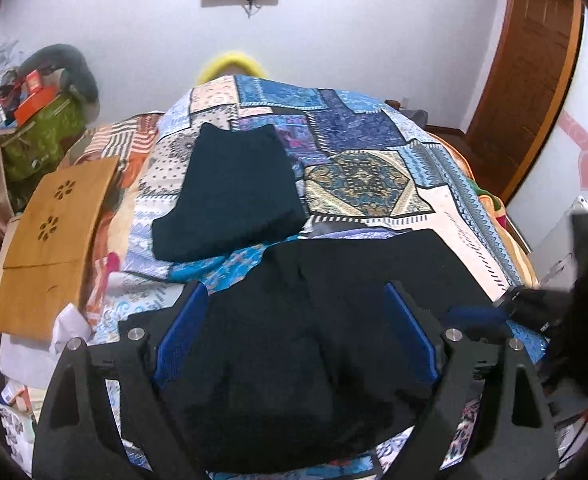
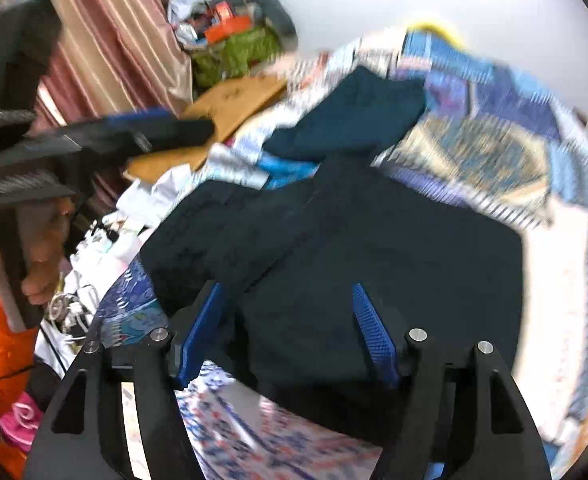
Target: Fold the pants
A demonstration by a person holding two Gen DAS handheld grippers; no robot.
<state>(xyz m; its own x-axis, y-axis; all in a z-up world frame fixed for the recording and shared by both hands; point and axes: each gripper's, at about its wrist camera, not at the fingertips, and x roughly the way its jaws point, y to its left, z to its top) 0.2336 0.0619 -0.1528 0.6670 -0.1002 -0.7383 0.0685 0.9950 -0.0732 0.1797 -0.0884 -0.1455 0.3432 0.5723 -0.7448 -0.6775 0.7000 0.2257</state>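
Dark pants (image 1: pixel 333 320) lie folded in a rough pile on the patterned bedspread (image 1: pixel 373 176), just in front of both grippers. My left gripper (image 1: pixel 297 296) is open, its blue pads (image 1: pixel 182 332) spread wide above the pile. My right gripper (image 2: pixel 286 296) is open too, over the near edge of the same pants (image 2: pixel 373 248); this view is motion-blurred. The right gripper shows at the right edge of the left wrist view (image 1: pixel 533 304). The left gripper shows at the upper left of the right wrist view (image 2: pixel 198 128).
Another folded dark garment (image 1: pixel 234 192) lies farther back on the bed. A tan wooden board (image 1: pixel 50 240) lies at the left edge. A green bag with clutter (image 1: pixel 42 128) stands by the curtain. A wooden door (image 1: pixel 525 80) is at the right.
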